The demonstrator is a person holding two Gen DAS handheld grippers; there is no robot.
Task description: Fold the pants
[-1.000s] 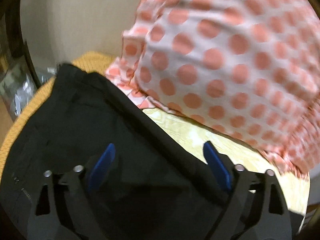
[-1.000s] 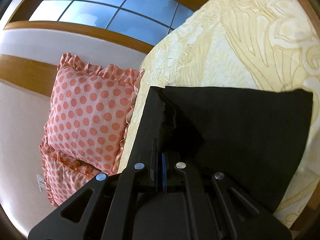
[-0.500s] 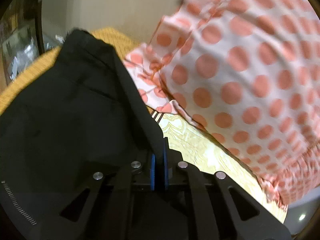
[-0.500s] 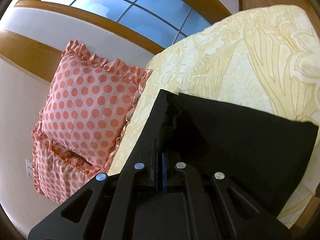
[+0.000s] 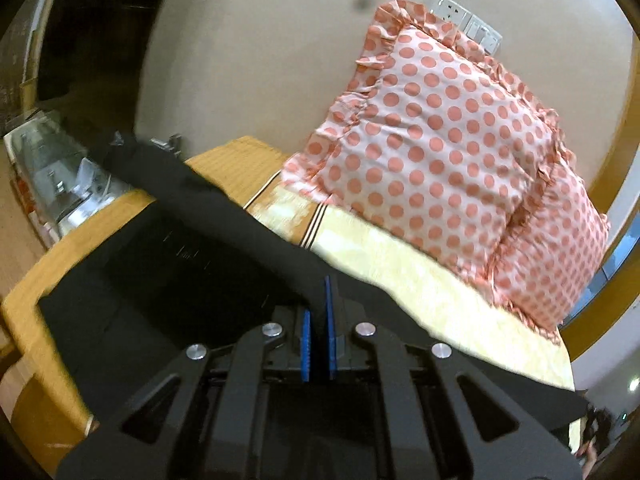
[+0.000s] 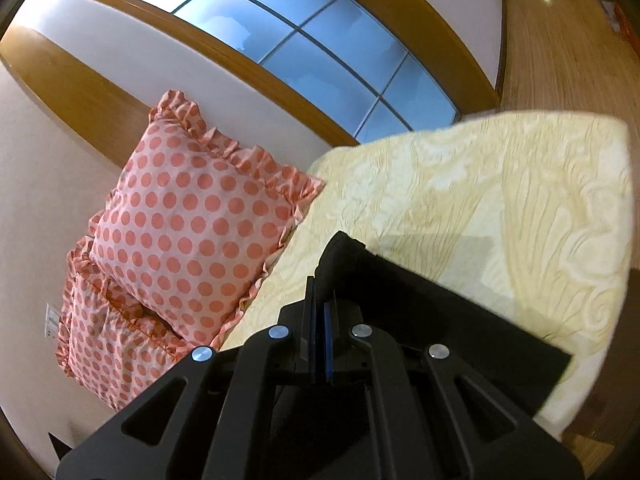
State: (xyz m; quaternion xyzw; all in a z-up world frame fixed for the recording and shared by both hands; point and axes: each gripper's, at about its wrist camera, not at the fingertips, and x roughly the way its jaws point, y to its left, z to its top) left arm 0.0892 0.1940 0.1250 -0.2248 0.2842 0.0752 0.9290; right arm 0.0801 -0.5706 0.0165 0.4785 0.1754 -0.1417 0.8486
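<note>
The black pants [image 5: 180,264] are lifted off the bed. In the left wrist view my left gripper [image 5: 318,312] is shut on an edge of the pants, and the cloth stretches away to the far left and hangs below. In the right wrist view my right gripper [image 6: 320,308] is shut on another bunched edge of the pants [image 6: 432,320], which hang over the cream bedspread [image 6: 500,200]. Both pairs of blue pads are pressed together with cloth between them.
Two pink polka-dot pillows [image 5: 448,152] lean against the wall at the head of the bed; they also show in the right wrist view [image 6: 192,232]. An orange blanket [image 5: 240,160] lies at the bed's far side. A window [image 6: 304,52] and wooden floor [image 6: 560,40] lie beyond.
My left gripper closed on the pants edge a second ago. Both grippers have since risen and pulled back, lifting the pants; the pillows now look farther away.
</note>
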